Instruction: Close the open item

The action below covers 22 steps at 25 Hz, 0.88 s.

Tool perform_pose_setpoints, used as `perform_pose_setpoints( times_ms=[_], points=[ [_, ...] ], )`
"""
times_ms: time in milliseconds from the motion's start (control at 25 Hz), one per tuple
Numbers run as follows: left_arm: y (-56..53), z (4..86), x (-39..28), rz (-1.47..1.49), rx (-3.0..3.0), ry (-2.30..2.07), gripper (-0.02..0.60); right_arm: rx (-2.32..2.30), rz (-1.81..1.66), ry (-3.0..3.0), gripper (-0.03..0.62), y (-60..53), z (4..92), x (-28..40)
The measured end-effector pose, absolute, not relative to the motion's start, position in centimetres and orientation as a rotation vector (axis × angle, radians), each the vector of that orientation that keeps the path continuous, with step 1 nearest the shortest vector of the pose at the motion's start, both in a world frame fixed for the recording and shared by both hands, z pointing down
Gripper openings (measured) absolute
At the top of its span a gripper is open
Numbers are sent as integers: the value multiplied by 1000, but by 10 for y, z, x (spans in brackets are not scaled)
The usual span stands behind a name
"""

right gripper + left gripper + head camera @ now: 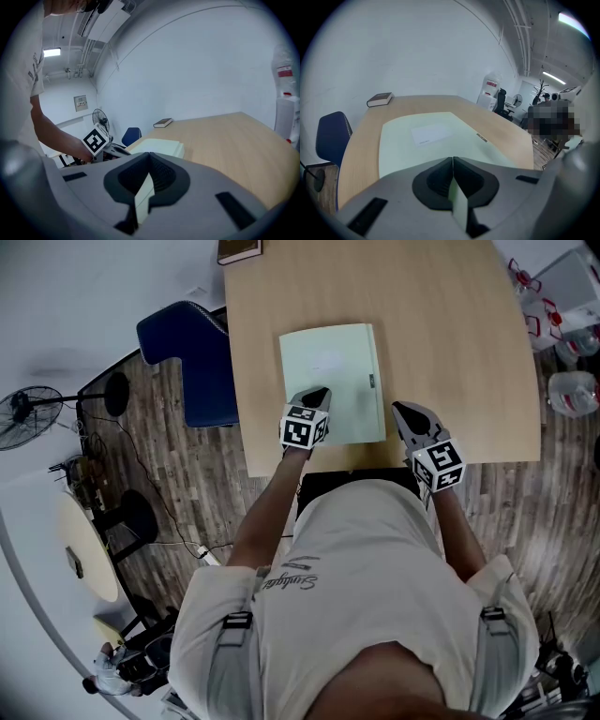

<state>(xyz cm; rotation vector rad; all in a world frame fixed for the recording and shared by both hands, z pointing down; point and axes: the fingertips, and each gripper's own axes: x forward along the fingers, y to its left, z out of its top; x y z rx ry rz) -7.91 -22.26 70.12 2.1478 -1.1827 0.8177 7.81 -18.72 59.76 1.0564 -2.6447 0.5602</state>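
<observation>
A pale green folder (333, 381) lies flat and closed on the wooden table (459, 352), with a white label on its cover (431, 134). My left gripper (317, 393) rests over the folder's near left part, jaws shut with nothing held; in its own view the tips (453, 161) meet above the cover. My right gripper (405, 410) hovers just right of the folder's near right corner, also shut and empty. In the right gripper view, the folder (161, 147) lies beyond the closed tips (150, 157), with the left gripper's marker cube (95, 140) beside it.
A dark book (239, 249) lies at the table's far left corner. A blue chair (187, 357) stands at the table's left side. A fan (23, 413) and cables are on the floor to the left. Water bottles (572, 390) stand at the right.
</observation>
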Motion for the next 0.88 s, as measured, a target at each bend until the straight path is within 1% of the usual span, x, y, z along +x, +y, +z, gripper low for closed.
perform_pose_setpoints(
  times_ms=[880],
  points=[
    [-222, 716, -76, 938, 2165, -1143, 15, 1079, 607, -2596, -6, -188, 616, 68]
  ],
)
